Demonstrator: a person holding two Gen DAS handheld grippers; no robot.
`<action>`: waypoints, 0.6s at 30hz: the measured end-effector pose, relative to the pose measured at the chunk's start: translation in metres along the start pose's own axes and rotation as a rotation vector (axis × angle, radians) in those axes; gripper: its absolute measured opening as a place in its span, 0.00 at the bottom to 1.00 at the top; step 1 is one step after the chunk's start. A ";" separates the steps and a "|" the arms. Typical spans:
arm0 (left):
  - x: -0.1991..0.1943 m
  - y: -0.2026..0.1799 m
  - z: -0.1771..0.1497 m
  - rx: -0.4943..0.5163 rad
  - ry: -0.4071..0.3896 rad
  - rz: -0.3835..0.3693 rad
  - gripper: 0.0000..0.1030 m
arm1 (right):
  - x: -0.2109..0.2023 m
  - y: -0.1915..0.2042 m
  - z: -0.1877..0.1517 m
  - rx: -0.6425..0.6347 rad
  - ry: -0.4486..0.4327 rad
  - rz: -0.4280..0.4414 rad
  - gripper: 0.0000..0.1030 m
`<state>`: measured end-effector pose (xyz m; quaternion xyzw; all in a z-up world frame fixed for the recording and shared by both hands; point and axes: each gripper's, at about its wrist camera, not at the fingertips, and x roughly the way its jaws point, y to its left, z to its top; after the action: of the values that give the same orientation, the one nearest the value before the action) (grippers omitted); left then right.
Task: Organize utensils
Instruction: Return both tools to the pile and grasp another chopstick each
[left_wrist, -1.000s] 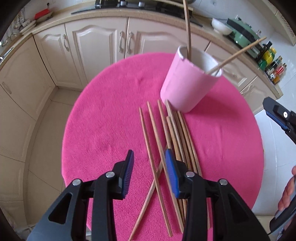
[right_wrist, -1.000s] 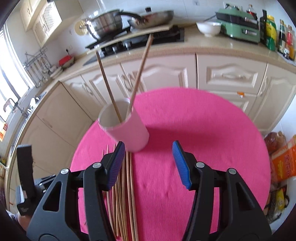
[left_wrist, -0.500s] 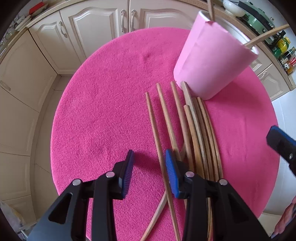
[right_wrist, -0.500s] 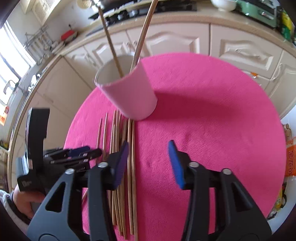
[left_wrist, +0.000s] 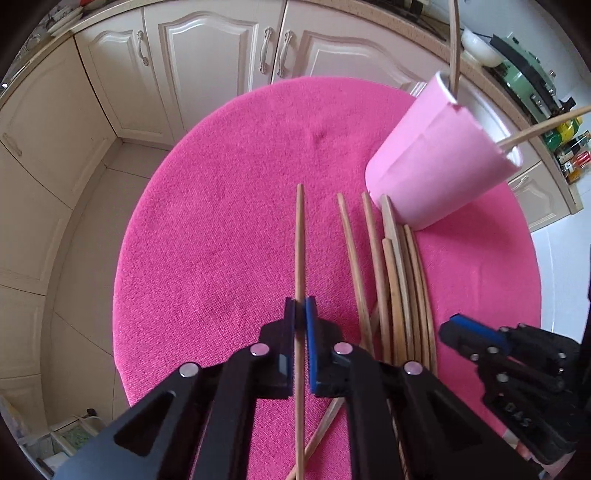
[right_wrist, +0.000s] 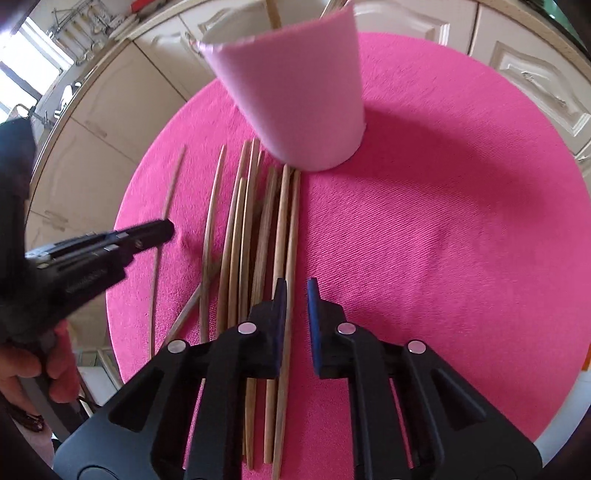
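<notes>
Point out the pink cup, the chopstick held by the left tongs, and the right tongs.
pink cup (left_wrist: 439, 168): left wrist view, on its outer side wall.
held chopstick (left_wrist: 300, 240): left wrist view, on its shaft ahead of the pads.
right tongs (right_wrist: 296, 291): right wrist view, midway between the fingertips.

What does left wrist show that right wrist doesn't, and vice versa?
Left wrist only: the left gripper shut on one chopstick seen head-on, plus a green appliance on the counter.
Right wrist only: the right gripper narrowly open over the pile's rightmost chopstick, and the hand holding the left gripper.
Both: pink cup, loose chopsticks, pink cloth.
</notes>
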<state>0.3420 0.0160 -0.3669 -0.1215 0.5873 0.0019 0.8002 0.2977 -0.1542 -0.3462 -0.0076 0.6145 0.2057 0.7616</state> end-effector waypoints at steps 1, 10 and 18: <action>-0.002 0.002 -0.002 -0.003 -0.006 -0.004 0.06 | 0.001 0.001 0.000 -0.004 0.007 -0.006 0.11; -0.026 0.008 -0.014 -0.013 -0.060 -0.032 0.06 | 0.012 0.012 0.002 -0.044 0.089 -0.065 0.10; -0.042 0.008 -0.015 0.001 -0.095 -0.051 0.06 | 0.009 0.016 0.003 -0.079 0.099 -0.104 0.07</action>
<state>0.3140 0.0267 -0.3333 -0.1358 0.5453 -0.0131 0.8270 0.2968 -0.1361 -0.3500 -0.0799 0.6415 0.1893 0.7391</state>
